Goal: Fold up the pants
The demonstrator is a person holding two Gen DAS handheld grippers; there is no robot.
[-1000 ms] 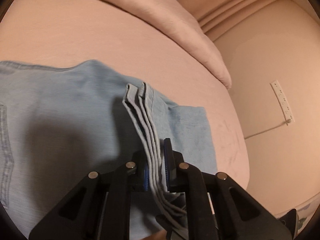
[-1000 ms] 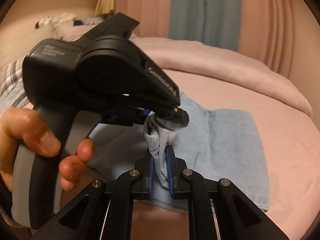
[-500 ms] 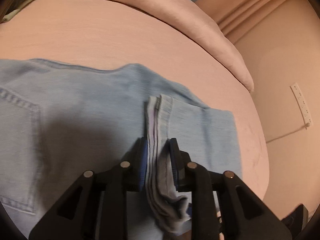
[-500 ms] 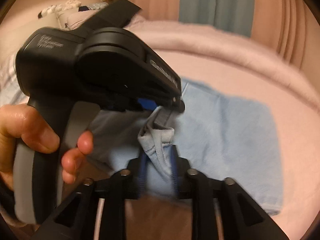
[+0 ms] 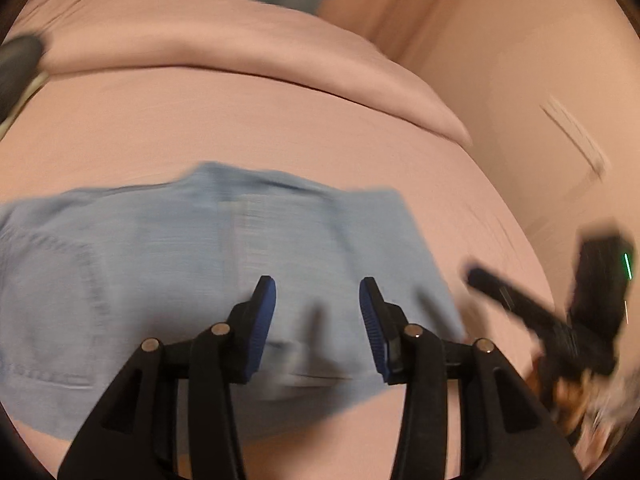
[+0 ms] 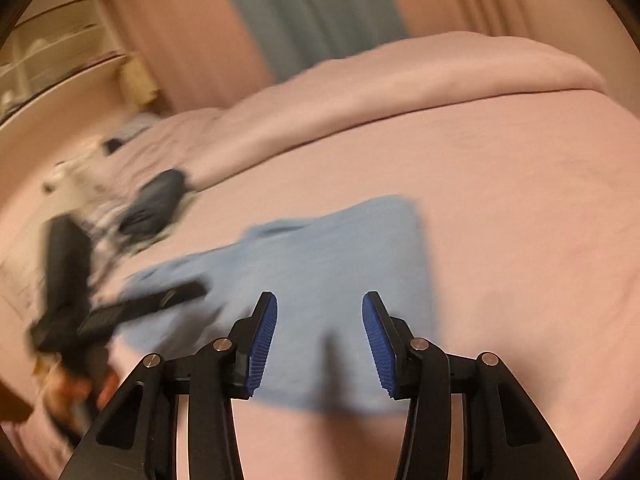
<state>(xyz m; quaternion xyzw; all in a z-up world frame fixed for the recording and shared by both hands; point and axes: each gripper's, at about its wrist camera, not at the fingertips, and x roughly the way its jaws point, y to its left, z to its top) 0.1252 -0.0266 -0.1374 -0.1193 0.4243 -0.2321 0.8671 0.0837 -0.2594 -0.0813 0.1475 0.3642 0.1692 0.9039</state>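
**Denim down flat on the bed, both grippers let go**

Denim first: the light blue pants [image 5: 224, 264] lay folded into a compact, roughly rectangular bundle on the pink bed [image 5: 248, 120], flat against the sheet and not lifted anywhere I could see. A back pocket showed on the left part of the bundle in the left wrist view. From the right wrist view the same pants [image 6: 320, 280] sat mid-bed, with the bare sheet [image 6: 520, 220] all around.

Left gripper [image 5: 317, 322] had its jaws spread wide, blue pads apart, nothing between them but a view down onto the fabric. Right gripper [image 6: 319, 338] was the same deal: jaws spread, hovering over the near edge of the bundle, not pinching anything.

Each camera caught the other tool at its edge, blurry. The right gripper showed up at the right side of the left view, off the pants and over the sheet. The left one appeared at the left of the right view, its black fingers over the pants' left end, with a hand [image 6: 76, 392] around the handle.

A rolled pink duvet [image 6: 400, 76] ran along the far side of the bed. No containers in sight, honestly. Both shots were smeared with motion blur, so fine detail was a wash.
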